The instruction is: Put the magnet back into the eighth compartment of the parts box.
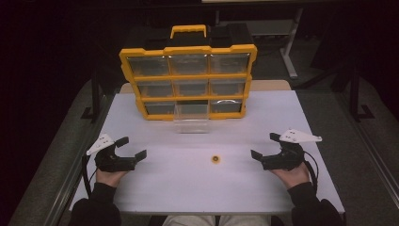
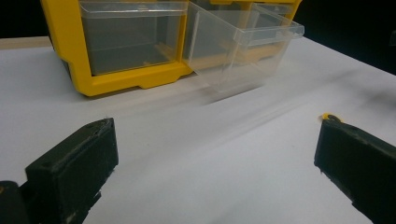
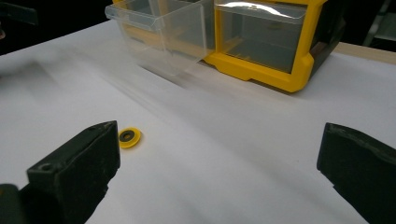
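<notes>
A small yellow ring with a dark centre [image 1: 215,159] lies flat on the white table [image 1: 188,188], in front of the organizer; it appears again in the right gripper view [image 3: 129,137] and peeks out behind a jaw in the left gripper view [image 2: 329,116]. A yellow organizer with clear drawers [image 1: 188,77] stands upright at the back. Its bottom-middle clear drawer [image 1: 191,117] is pulled out onto the table [image 2: 243,46] [image 3: 163,32]. My left gripper [image 1: 131,147] rests at the left, open and empty. At the right my right gripper [image 1: 265,145] is open and empty too.
The organizer's yellow handle [image 1: 188,29] sticks up at its top. Table edges run close to both hands. Dark floor and a desk leg [image 1: 289,52] lie beyond the table.
</notes>
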The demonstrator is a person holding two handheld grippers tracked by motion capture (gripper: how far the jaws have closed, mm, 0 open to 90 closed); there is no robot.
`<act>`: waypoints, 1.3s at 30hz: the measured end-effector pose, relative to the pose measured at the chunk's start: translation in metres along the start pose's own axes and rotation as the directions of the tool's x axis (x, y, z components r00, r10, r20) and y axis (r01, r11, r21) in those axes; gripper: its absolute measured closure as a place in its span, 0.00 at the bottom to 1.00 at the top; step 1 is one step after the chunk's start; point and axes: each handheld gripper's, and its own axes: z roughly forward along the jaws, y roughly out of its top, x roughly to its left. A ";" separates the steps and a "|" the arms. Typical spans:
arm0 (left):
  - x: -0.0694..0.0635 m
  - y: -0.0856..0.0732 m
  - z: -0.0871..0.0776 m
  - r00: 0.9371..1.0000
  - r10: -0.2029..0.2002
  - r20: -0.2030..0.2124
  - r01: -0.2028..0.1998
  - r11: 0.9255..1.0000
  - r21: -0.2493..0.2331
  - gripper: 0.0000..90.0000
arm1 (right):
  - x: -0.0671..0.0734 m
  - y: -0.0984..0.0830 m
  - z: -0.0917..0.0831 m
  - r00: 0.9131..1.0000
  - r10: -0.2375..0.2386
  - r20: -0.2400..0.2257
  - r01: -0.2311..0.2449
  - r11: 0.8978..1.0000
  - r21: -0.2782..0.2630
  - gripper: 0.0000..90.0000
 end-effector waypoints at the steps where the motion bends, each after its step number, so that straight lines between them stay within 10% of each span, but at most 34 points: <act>1: 0.000 0.000 0.000 1.000 -0.001 -0.001 0.001 1.000 0.000 0.00 | 0.001 0.001 0.001 1.000 -0.005 -0.004 0.005 1.000 0.005 0.00; 39: -0.001 0.000 0.001 1.000 0.003 -0.012 -0.003 1.000 -0.002 0.00 | 0.019 0.029 0.036 0.996 -0.049 -0.081 0.058 0.991 0.120 0.00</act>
